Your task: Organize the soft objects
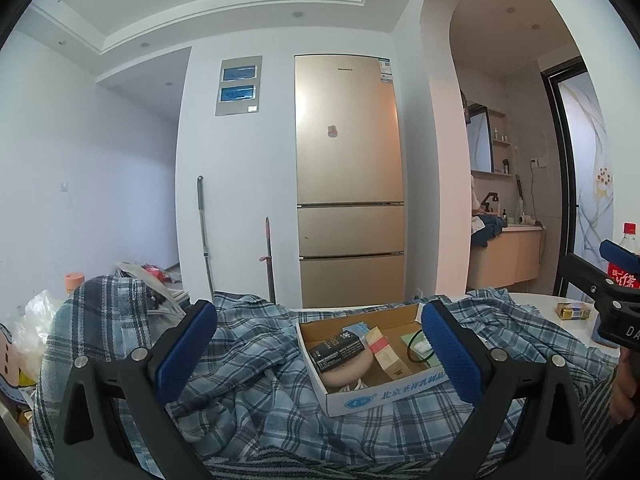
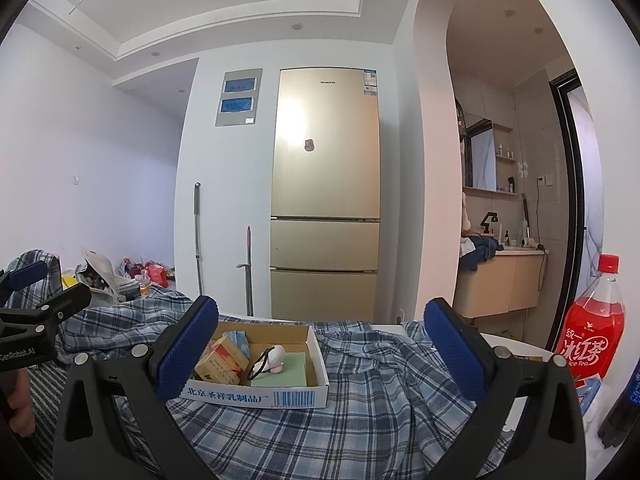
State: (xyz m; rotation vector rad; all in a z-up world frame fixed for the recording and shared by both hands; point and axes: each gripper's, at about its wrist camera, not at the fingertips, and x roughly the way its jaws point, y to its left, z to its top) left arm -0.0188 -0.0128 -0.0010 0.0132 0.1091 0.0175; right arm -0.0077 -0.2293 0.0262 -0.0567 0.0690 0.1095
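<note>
A blue plaid shirt (image 1: pixel 256 360) lies rumpled across the table and over a chair back at the left. A striped fabric (image 1: pixel 280 468) shows under its near edge. On the shirt stands a shallow cardboard box (image 1: pixel 384 396) holding small cartons, a round beige pad and a hair tie. My left gripper (image 1: pixel 318 316) is open above the shirt, with the box between its fingers in view. My right gripper (image 2: pixel 320 312) is also open, over the shirt (image 2: pixel 360 400), with the box (image 2: pixel 256 396) at its left finger. Neither holds anything.
A red iced-tea bottle (image 2: pixel 592 332) and a dark bottle (image 2: pixel 624 408) stand at the table's right. A small yellow pack (image 1: pixel 574 312) lies on the white table (image 1: pixel 532 304). Plastic bags (image 1: pixel 32 320) pile up at the left. A gold fridge (image 1: pixel 348 180) and mop handles stand behind.
</note>
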